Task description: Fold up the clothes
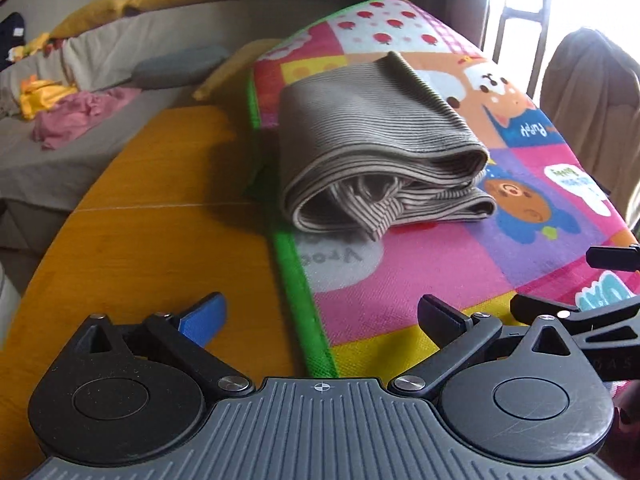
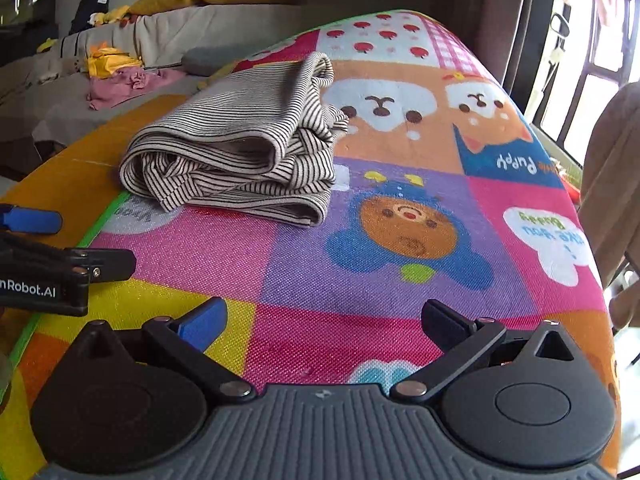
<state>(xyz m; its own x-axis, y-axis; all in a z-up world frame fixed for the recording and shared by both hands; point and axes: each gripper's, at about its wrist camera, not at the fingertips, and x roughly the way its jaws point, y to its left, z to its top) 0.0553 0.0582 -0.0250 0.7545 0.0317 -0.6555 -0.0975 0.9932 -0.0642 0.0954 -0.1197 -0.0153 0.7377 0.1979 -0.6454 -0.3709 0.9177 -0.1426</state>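
Folded striped garment (image 1: 380, 140) on the play mat (image 1: 420, 280)
It lies at the mat's left edge beside bare wooden table (image 1: 160, 220), long axis running along that edge; left gripper (image 1: 320, 316) and right gripper (image 2: 324, 320) both spread apart, empty

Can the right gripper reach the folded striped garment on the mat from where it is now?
Probably yes. The right gripper is open and empty, and only bare play mat lies between it and the folded striped garment. The left gripper sits off to the side, not in the path.
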